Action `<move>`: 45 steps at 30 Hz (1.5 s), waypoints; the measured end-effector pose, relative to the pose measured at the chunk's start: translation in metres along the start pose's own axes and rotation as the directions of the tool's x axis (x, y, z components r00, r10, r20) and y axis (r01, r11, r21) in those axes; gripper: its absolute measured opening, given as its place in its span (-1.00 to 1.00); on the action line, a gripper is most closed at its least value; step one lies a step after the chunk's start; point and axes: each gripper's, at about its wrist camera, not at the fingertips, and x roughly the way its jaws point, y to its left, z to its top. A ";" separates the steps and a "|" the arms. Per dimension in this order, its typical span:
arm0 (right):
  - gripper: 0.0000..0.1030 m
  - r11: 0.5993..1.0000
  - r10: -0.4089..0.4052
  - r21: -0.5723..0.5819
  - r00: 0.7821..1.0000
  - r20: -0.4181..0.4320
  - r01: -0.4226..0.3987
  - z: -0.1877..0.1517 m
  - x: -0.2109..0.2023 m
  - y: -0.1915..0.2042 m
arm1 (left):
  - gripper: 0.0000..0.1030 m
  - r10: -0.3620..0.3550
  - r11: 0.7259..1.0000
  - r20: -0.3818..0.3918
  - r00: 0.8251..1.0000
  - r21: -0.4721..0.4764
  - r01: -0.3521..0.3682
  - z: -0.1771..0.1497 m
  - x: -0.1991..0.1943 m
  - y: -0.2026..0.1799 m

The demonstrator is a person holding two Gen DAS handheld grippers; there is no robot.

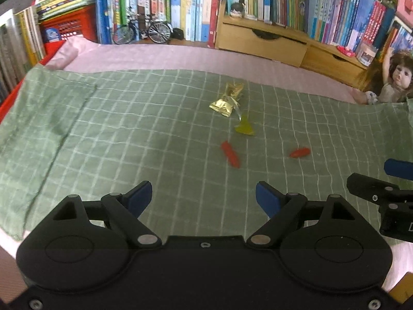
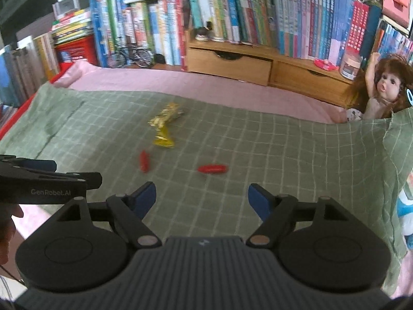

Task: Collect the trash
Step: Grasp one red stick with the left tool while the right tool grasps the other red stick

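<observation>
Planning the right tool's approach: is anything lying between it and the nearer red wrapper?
No. In the right wrist view, only bare green checked cloth lies between the open right tool and the red wrapper.

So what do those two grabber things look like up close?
Both are black plastic. The left gripper has a smooth body with two round discs, bent link arms with silver pins, and dark blue pads on the fingertips. The right gripper looks the same, but its middle is ribbed grey. In the right wrist view, white letters on the left one's side read GenRobot.AI.
</observation>
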 end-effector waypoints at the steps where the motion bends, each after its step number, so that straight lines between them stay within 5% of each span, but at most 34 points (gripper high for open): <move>1: 0.67 1.000 -0.002 0.003 1.000 -0.005 0.002 0.003 0.007 -0.005 | 0.63 0.001 1.000 -0.005 1.000 -0.001 -0.001 0.003 0.007 -0.002; 16: 0.67 1.000 -0.001 -0.017 0.997 -0.081 0.000 0.016 0.101 -0.022 | -0.08 -0.033 0.999 -0.101 0.994 0.001 0.033 0.034 0.092 -0.025; 29: 0.56 0.995 0.037 -0.087 0.992 -0.124 -0.048 0.013 0.134 -0.009 | -0.59 -0.044 0.999 -0.149 0.988 0.001 0.045 0.040 0.117 -0.029; 40: 0.48 0.992 0.041 -0.111 0.990 -0.138 -0.057 0.014 0.145 -0.002 | -0.76 -0.058 0.998 -0.133 0.989 -0.012 0.057 0.048 0.116 -0.027; 45: 0.22 0.994 0.038 -0.095 0.989 -0.140 -0.052 0.015 0.148 -0.002 | -0.78 -0.055 0.999 -0.129 0.990 -0.008 0.054 0.049 0.114 -0.026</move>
